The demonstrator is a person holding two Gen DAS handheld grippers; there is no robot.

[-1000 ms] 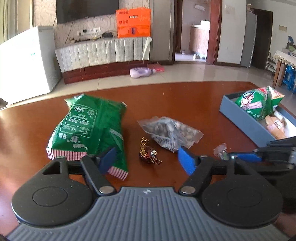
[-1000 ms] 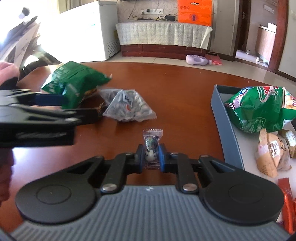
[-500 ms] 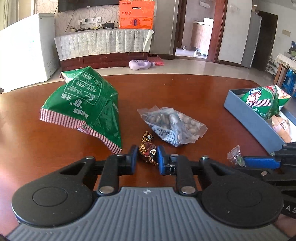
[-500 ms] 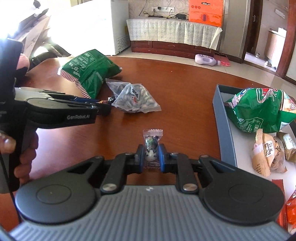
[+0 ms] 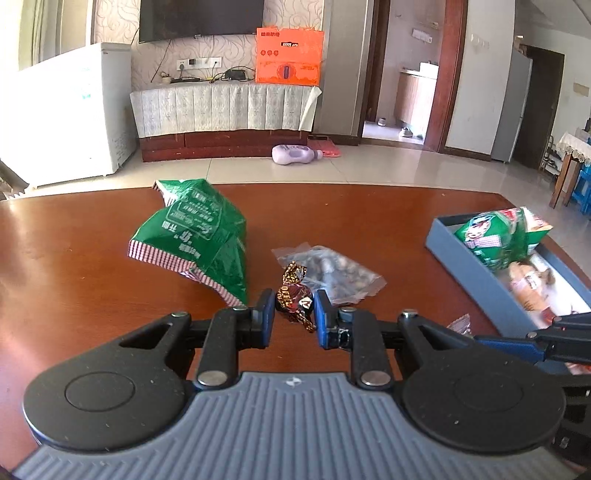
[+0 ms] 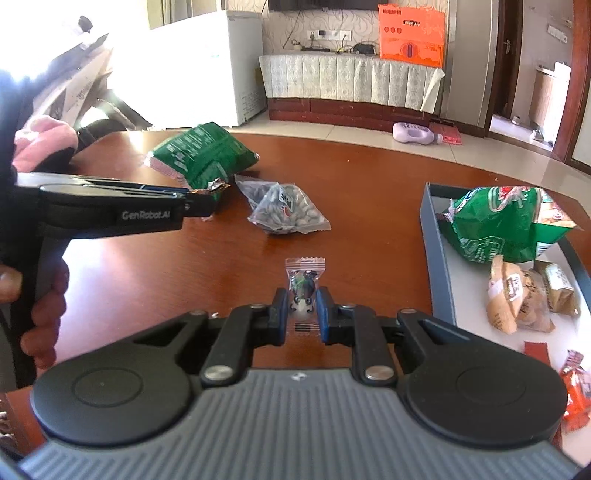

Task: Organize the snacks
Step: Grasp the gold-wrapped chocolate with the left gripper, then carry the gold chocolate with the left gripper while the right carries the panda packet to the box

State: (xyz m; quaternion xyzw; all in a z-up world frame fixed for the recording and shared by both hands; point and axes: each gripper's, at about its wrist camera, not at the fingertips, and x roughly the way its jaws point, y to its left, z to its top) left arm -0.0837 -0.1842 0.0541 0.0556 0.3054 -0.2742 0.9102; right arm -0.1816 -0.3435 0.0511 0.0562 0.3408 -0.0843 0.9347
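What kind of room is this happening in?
Most likely a home living room. A wall-mounted TV hangs above a long cloth-covered cabinet, a white chest freezer stands beside it, and snacks lie on a polished wooden table, with a doorway into another room.

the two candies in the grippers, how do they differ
The brown foil candy in the left gripper is dark and shiny with twisted, crinkled ends; the clear-wrapped candy in the right gripper is see-through, a flat pouch with a straight crimped top edge. The brown one sits tilted between the fingers, the clear one stands straight along them. Both are small single sweets, each clamped in a gripper above the wooden table.
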